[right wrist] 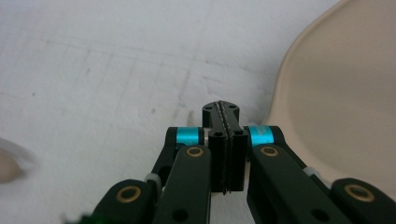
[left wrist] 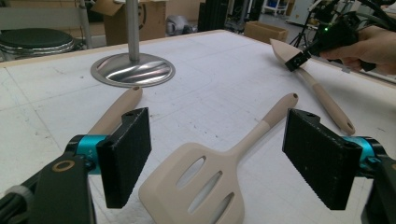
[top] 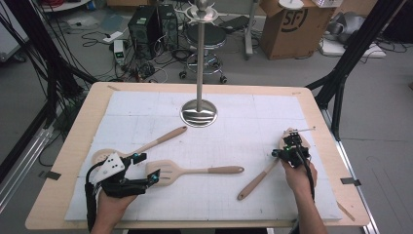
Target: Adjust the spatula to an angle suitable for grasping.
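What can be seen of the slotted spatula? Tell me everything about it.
The slotted spatula is beige all over and looks like silicone or plastic. Its broad flat blade has three long slots, and its straight handle ends in a small hanging hole. It lies flat on the white mat, blade toward the left hand-held gripper, whose open jaws flank the blade without touching it. Nothing else touches it.

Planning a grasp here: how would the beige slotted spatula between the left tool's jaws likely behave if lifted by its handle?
The beige slotted spatula looks moulded and rigid, so probably stiff. Its broad head may make it head-heavy. Its flat head should resist rolling.
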`<state>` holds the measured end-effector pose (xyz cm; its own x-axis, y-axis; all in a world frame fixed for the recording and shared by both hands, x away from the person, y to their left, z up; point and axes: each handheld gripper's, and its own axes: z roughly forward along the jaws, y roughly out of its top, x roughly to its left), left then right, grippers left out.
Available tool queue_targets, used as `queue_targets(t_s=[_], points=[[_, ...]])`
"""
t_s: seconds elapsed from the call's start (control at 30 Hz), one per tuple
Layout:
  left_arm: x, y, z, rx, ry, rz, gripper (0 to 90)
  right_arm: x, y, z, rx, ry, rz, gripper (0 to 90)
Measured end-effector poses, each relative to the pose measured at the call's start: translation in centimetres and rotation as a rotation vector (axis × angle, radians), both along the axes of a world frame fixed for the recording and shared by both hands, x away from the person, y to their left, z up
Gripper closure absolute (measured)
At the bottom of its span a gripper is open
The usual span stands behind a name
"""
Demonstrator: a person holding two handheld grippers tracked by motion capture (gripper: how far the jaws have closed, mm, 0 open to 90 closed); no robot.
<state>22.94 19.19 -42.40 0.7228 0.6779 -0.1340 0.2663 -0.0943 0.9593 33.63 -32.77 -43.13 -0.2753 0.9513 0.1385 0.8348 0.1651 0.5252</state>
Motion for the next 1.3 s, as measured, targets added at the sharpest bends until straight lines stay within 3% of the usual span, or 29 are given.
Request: queue_targets(t_s=[0.13, 0.2, 0.3, 0.43, 0.47, 0.5, 0.7, 0.8, 0.87, 1.3], points=[[0.1, -0.1, 0.0, -0.001, 0.0, -0.004, 24.4, -1.0, -0.6, 0.1, 0.002, -0.001, -0.012, 90.0], [0.1, -0.3, 0.0, -0.002, 0.002, -0.006, 24.3, -1.4, -0.9, 0.1, 0.016, -0.018, 0.014, 90.0], [0.2, -0.5, 0.0, -0.001, 0.001, -0.012, 24.4, -2.6, -1.3, 0.1, 0.113, -0.067, 0.05, 90.0], [0.4, -0.8, -0.1, 0.005, 0.005, -0.017, 24.4, -5.2, -1.3, -0.2, 0.177, -0.115, 0.097, 90.0], [0.4, -0.8, -0.1, 0.005, 0.005, -0.017, 24.3, -5.2, -1.3, -0.2, 0.177, -0.115, 0.097, 90.0], [0.4, -0.8, -0.1, 0.007, 0.006, -0.02, 24.4, -6.6, -1.1, -0.4, 0.2, -0.111, 0.131, 90.0], [0.2, -0.8, 0.0, 0.003, 0.003, -0.018, 24.4, -10.1, -0.3, -0.7, 0.26, -0.06, 0.224, 90.0], [0.2, -0.8, -0.1, 0.001, 0.006, -0.02, 24.5, -11.1, 0.7, -1.4, 0.266, -0.001, 0.277, 90.0], [0.2, -0.9, -0.1, -0.001, 0.006, -0.019, 24.5, -11.2, 1.6, -1.9, 0.264, 0.028, 0.312, 90.0], [0.3, -0.7, -0.1, -0.003, 0.008, -0.018, 24.4, -8.5, 6.9, -2.0, 0.251, 0.05, 0.417, 90.0]])
